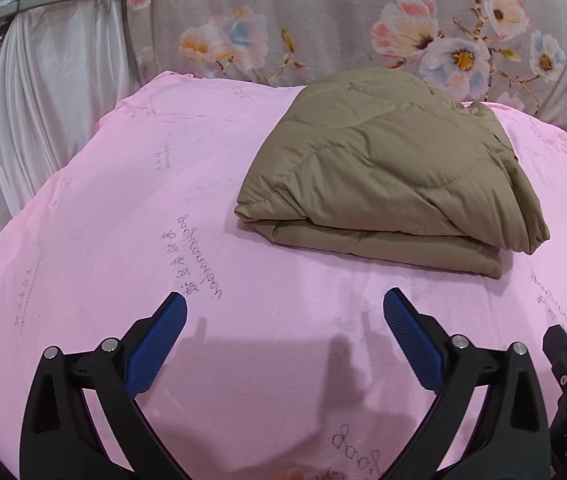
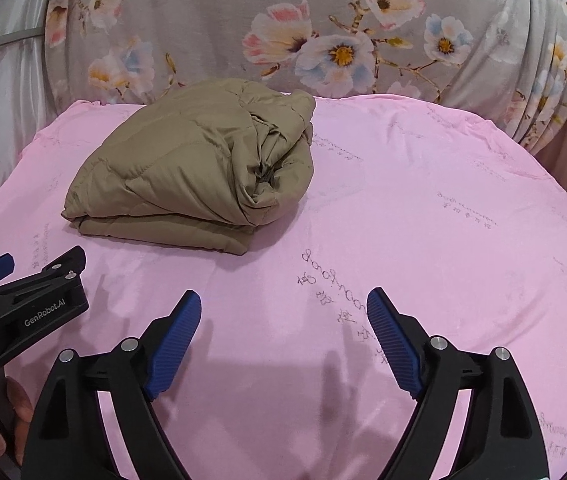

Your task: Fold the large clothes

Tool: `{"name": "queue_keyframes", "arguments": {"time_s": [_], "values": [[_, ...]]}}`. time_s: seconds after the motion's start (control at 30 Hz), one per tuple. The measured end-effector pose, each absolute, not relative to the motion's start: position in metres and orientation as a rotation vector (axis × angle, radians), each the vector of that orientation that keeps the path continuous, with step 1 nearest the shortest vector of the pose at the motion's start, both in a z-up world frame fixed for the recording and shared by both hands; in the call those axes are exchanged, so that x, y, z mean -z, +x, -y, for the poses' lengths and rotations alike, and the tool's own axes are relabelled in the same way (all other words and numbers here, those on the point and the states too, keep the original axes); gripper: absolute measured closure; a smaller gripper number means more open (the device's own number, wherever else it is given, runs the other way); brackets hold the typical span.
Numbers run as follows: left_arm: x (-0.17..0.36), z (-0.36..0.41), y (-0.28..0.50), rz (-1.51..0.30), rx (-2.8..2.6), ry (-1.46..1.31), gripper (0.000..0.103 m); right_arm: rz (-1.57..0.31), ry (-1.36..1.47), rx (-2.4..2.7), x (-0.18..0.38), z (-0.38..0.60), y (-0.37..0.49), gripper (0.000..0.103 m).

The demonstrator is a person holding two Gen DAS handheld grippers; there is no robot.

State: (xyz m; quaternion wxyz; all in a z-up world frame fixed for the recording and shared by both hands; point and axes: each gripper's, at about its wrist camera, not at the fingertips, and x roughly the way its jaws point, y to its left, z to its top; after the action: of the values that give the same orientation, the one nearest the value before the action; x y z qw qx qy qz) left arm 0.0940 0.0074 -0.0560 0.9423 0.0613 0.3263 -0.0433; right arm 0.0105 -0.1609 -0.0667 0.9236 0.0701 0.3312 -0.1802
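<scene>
A tan quilted jacket (image 1: 387, 168) lies folded into a thick bundle on the pink sheet (image 1: 123, 200), toward its far side. In the right wrist view the jacket (image 2: 195, 176) sits left of centre, its bunched end facing right. My left gripper (image 1: 285, 306) hovers open over the bare sheet, well short of the bundle's near fold, nothing between its blue pads. My right gripper (image 2: 283, 304) is likewise open and empty above the pink sheet (image 2: 423, 220), to the right of the jacket. The left gripper's body (image 2: 23, 304) shows at the left edge of the right wrist view.
A grey floral cloth (image 1: 323, 20) hangs behind the table, with white satin drapery (image 1: 55, 80) at the left. The sheet carries faint printed writing (image 2: 323, 284). A person's fingers (image 2: 19, 400) grip the left tool's handle.
</scene>
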Motion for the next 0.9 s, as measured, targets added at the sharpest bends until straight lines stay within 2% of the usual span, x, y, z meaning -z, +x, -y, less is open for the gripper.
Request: {"name": "queue_keyframes", "arguments": {"time_s": [0.9], "values": [[0.055, 0.007, 0.085, -0.616, 0.124, 0.207, 0.007, -0.657, 0.134, 0.372, 0.064, 0.160, 0.005, 0.016]]}}
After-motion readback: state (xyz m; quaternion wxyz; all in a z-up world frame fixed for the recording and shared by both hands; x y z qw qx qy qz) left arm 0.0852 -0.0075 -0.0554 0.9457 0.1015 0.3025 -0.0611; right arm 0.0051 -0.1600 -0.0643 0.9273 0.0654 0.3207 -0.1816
